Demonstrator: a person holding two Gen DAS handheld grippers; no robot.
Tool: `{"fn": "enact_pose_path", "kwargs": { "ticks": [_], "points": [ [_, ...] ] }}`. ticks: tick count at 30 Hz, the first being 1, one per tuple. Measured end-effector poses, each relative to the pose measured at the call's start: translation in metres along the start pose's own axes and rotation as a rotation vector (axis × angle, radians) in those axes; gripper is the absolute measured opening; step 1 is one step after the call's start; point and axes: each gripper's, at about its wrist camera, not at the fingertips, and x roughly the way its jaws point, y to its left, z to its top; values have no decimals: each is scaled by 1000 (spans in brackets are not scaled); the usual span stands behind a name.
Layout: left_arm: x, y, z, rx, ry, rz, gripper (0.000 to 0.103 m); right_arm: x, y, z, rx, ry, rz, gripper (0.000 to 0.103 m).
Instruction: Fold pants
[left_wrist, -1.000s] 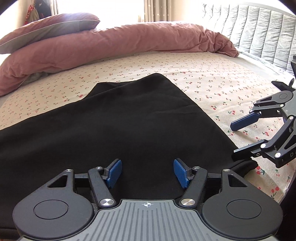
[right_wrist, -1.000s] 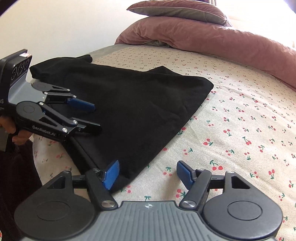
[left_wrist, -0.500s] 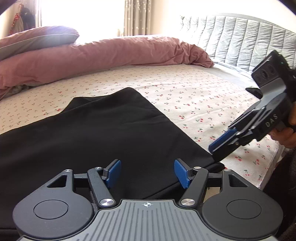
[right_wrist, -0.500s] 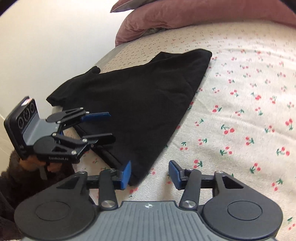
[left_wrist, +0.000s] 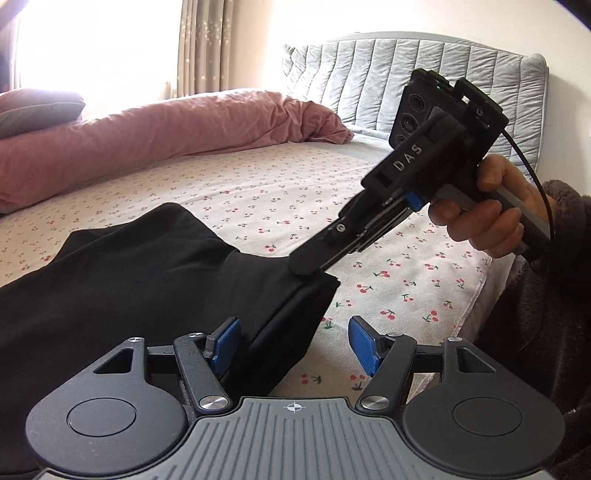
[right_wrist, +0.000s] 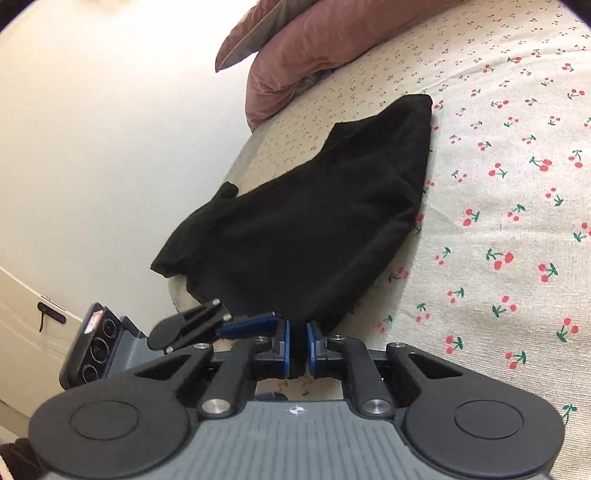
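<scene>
Cherry-print bed (left_wrist: 258, 199) fills both views. Right hand-held gripper (right_wrist: 296, 349) pinches the near corner of the black pants (right_wrist: 314, 221) at lower centre; left hand-held gripper (left_wrist: 293, 345) is spread beside that corner, a pink duvet (left_wrist: 166, 133) behind.

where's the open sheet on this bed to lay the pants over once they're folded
Bare cherry-print sheet runs from the black pants' right edge across the bed, and back to the pink duvet and grey headboard. Crowded: the near corner, where the right gripper pinches the pants and the left gripper sits open over their edge.
</scene>
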Motion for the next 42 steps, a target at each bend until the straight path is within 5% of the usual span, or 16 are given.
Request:
{"fn": "enact_pose_path", "kwargs": {
  "ticks": [6, 8, 12, 15, 26, 29, 31, 33, 42],
  "points": [
    [27, -17, 4, 24, 14, 223, 62, -2, 5, 10, -6, -16, 23, 16],
    [39, -14, 2, 6, 54, 290, 39, -4, 1, 14, -3, -33, 4, 22],
    [42, -3, -1, -60, 69, 287, 34, -11, -14, 23, -6, -88, -113, 53],
    [42, -3, -1, -58, 62, 282, 33, 1, -29, 32, -27, -88, -270, 53],
    [38, -1, -5, -124, 27, 277, 25, 52, -45, 80, -80, -148, -234, 48],
    [34, 4, -6, -177, 12, 271, 18, 64, -51, 89, -102, -186, -237, 34],
    [31, 6, -6, -215, 2, 272, 13, 70, -56, 92, -98, -199, -233, 12],
    [28, 7, -4, -233, -6, 282, 10, 70, -62, 96, -55, -210, -201, 6],
    [16, -21, 25, -290, -67, 325, 7, 43, -61, 106, 32, -245, -173, 4]
  ]
}}
